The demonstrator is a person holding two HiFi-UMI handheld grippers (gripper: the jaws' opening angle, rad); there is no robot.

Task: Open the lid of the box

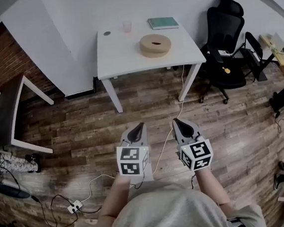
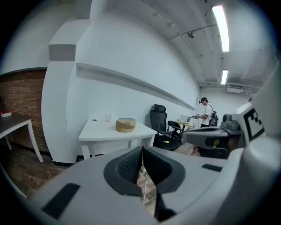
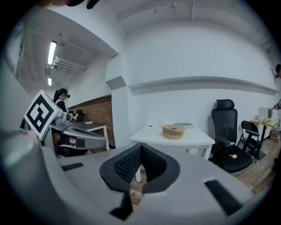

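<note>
Left of the box [image 1: 155, 45], on the table [image 1: 122, 62], a dark dot [image 1: 107, 33] is too small for me to name.

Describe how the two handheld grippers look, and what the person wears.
Both the left gripper and the right gripper have light grey shells that taper to dark, textured pads. Each carries a white cube printed with black square markers. The person wears a light grey top.

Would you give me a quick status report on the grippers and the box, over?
Left gripper and right gripper shut, empty, over the floor. Round box on white table, well ahead, looks closed. White cable on floor between.
</note>
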